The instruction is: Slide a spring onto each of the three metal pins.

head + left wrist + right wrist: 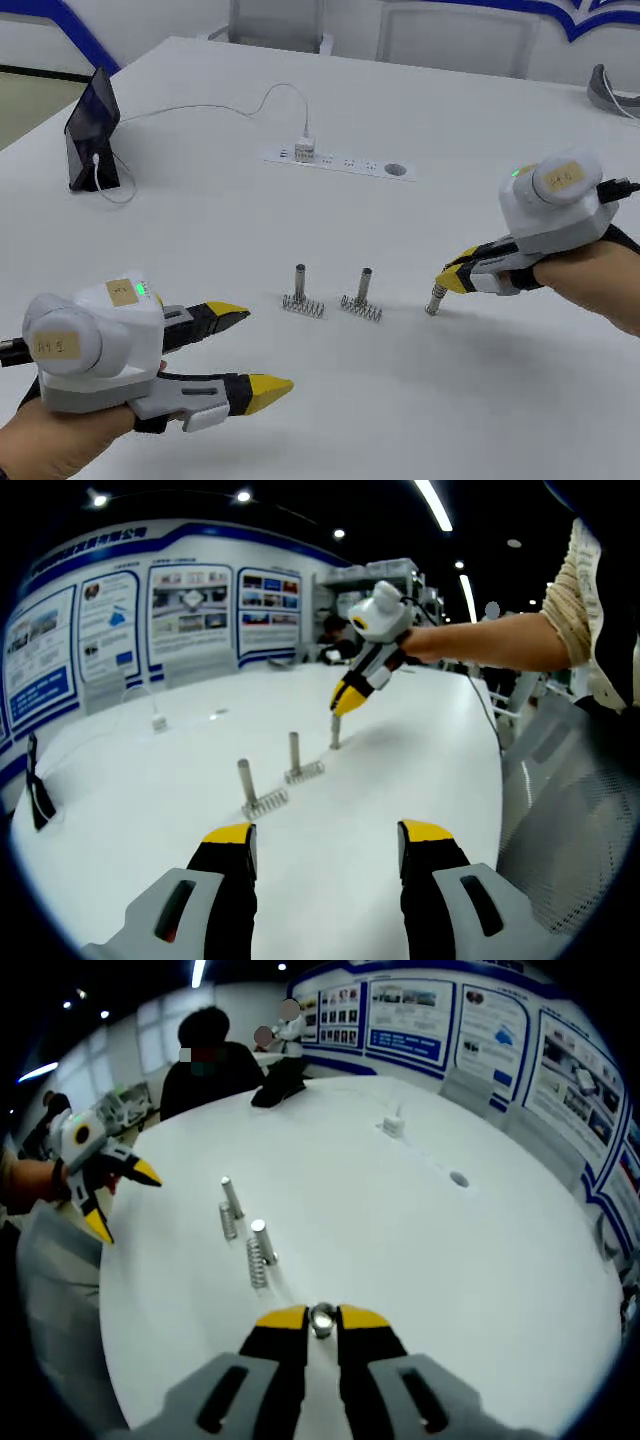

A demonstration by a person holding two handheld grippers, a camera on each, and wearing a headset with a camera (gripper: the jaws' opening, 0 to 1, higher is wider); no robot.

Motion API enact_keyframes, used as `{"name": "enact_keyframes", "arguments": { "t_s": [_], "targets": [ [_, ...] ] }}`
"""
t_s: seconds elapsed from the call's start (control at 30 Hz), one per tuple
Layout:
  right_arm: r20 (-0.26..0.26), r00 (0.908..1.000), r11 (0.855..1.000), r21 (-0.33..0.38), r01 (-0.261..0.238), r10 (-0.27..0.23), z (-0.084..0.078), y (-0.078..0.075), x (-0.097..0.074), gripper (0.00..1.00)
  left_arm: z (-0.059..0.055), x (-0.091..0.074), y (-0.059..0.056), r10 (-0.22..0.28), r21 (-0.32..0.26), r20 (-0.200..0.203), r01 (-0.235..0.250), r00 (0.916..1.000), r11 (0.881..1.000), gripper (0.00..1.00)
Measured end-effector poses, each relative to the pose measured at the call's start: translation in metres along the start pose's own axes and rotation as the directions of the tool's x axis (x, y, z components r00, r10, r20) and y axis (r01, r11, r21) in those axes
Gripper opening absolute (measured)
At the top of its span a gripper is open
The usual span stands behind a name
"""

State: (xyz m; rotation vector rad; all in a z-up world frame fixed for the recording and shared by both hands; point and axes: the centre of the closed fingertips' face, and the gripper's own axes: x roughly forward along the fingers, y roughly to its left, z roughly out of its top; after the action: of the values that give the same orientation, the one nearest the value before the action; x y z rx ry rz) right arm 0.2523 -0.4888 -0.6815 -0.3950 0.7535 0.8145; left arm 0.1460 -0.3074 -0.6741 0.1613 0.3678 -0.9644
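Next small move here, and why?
Probably stand the tilted pin upright and open the right gripper: its jaws are shut on it, and it seems to carry a spring already. The other two pins stand bare, springs lying at their bases; the left gripper is open.

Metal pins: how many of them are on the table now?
3. The left pin and the middle pin stand upright, each with a spring lying at its foot. The third pin leans at the right, its top between the tips of the right gripper. None seems hidden.
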Motion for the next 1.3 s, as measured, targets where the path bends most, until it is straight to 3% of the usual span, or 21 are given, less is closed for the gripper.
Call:
{"name": "enact_keyframes", "arguments": {
  "t_s": [0.77,1.3],
  "targets": [
    [-0.031,0.9995,1.0,0.02,0.001,-0.001,-0.017,0.001,0.017,0.13,0.003,-0.001,-0.006,0.005,-0.001,0.005,-0.005,1.0,1.0,0.58],
    [-0.031,0.9993,1.0,0.022,0.022,-0.021,-0.023,0.002,0.014,0.2,0.005,0.001,-0.005,-0.004,-0.002,0.015,0.004,0.9999,1.0,0.58]
  ]
}}
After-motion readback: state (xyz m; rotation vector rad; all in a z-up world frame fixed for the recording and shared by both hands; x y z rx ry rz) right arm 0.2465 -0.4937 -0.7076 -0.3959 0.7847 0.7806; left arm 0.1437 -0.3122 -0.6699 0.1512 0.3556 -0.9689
